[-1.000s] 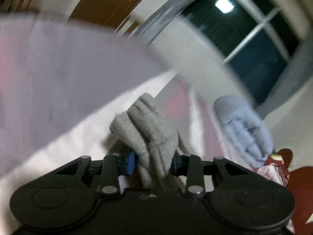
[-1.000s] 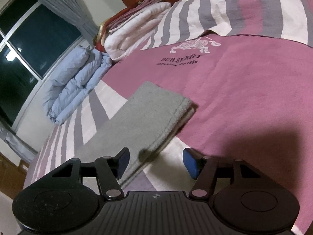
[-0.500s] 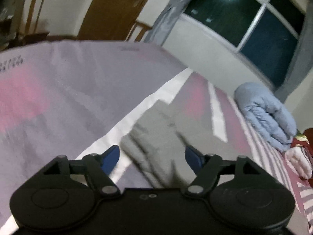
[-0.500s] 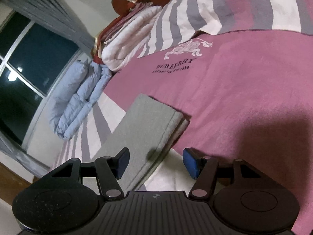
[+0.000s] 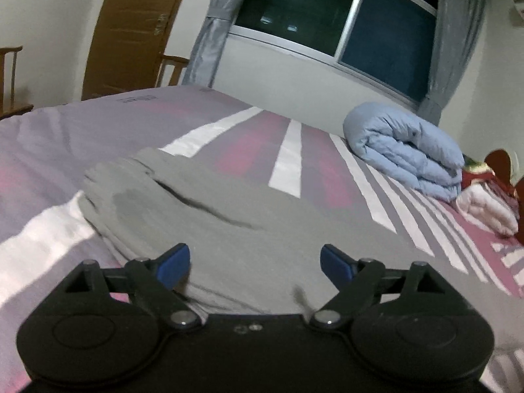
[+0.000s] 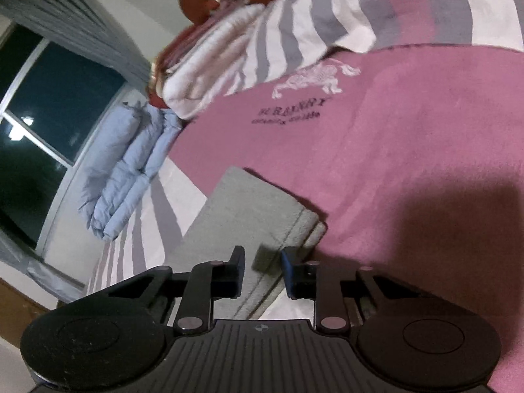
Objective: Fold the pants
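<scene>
- Our left gripper [image 5: 254, 263] has its blue-tipped jaws spread wide, with nothing between them; it hovers low over the near part of the folded grey knit pants [image 5: 209, 216], looking along the bed toward the window.
- Our right gripper [image 6: 262, 270] has its jaws drawn in to a narrow gap that straddles the near edge of the grey pants [image 6: 249, 216]; a dark shadow sits on the cloth in that gap, and we cannot tell whether the pads actually pinch the fabric.
- The right gripper is rolled to one side, so the bed and window run on a slant through its view.
- In the left view the pants lie flat on the pink, grey and white striped bed cover [image 5: 288, 160], with a long dark crease running across the top layer and a darker patch near their far left corner.
- In the right view the pants show as a tidy rectangle with stacked layers visible along the right edge, lying where the stripes meet the pink panel of the cover [image 6: 409, 150], below a white horse emblem and dark lettering.
- A rolled pale blue quilt [image 5: 406, 154] lies farther up the bed beside the dark window [image 5: 330, 9], with folded white bedding [image 6: 209, 75] just beyond it.
</scene>
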Demonstrator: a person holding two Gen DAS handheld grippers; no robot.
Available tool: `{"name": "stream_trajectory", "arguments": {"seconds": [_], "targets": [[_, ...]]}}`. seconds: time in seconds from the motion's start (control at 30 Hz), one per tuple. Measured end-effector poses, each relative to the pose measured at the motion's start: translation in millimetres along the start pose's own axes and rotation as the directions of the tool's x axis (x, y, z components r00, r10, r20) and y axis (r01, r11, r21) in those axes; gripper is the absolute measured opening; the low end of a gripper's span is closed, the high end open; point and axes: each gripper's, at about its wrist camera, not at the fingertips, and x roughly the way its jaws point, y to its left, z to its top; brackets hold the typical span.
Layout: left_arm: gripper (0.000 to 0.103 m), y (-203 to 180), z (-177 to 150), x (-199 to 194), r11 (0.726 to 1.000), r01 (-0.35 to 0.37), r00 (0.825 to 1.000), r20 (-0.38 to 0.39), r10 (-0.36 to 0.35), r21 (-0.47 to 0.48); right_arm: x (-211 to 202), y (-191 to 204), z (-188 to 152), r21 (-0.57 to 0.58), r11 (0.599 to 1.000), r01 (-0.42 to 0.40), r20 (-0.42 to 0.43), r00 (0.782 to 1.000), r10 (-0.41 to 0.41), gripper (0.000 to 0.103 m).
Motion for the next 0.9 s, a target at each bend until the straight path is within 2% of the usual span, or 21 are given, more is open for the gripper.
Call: {"name": "stream_trajectory", "arguments": {"seconds": [0.2,0.27,0.4,0.43,0.5,0.53,0.67,0.73,0.8,0.83,0.87,0.9], "targets": [[0.081,2,-17,11,0.999,-0.026,0.999,-0.024,0.027,0.029,3,-3,1,-0.027,1.000,0.012,-0.019,1.000,-0.013,0.026],[0.086,6,-20,9,0.999,-0.040,0.999,-0.025,0.041,0.030,5,-2,3,-0.033,0.999,0.000,-0.011,1.000,-0.001,0.026],[0.088,21,-21,10,0.998,-0.055,0.997,-0.051,0.055,-0.012,1,-11,1,-0.009,1.000,0.025,0.007,1.000,-0.025,0.027],[0.088,25,-21,6,0.998,-0.061,0.997,-0.045,0.060,-0.021,-5,-13,1,-0.004,1.000,0.030,0.028,0.999,-0.030,0.029],[0.088,31,-20,4,0.997,-0.069,0.997,-0.040,0.068,-0.025,-14,-17,-1,0.012,1.000,0.007,0.047,0.999,-0.008,0.053],[0.089,34,-21,3,0.997,-0.069,0.997,-0.043,0.068,-0.029,-14,-19,-2,0.014,1.000,-0.003,0.039,0.999,0.002,0.058],[0.090,39,-23,3,0.996,-0.065,0.997,-0.046,0.062,-0.056,-3,-21,-8,-0.006,0.999,-0.033,-0.009,0.999,0.033,0.058],[0.090,39,-25,3,0.997,-0.065,0.997,-0.039,0.063,-0.052,7,-16,-12,-0.054,0.998,-0.032,-0.028,0.999,0.030,0.058],[0.091,39,-26,3,0.996,-0.062,0.997,-0.041,0.060,-0.064,15,-17,-13,-0.065,0.997,-0.032,-0.023,0.999,0.030,0.055],[0.092,40,-26,3,0.996,-0.061,0.998,-0.039,0.058,-0.068,18,-20,-12,-0.052,0.998,-0.038,-0.021,0.999,0.037,0.046],[0.092,40,-27,3,0.996,-0.062,0.997,-0.039,0.059,-0.068,23,-23,-11,-0.042,0.999,-0.034,-0.022,0.999,0.033,0.026],[0.092,39,-27,3,0.996,-0.064,0.997,-0.040,0.062,-0.063,27,-26,-11,-0.033,0.999,-0.029,-0.032,0.999,0.028,0.018]]}}
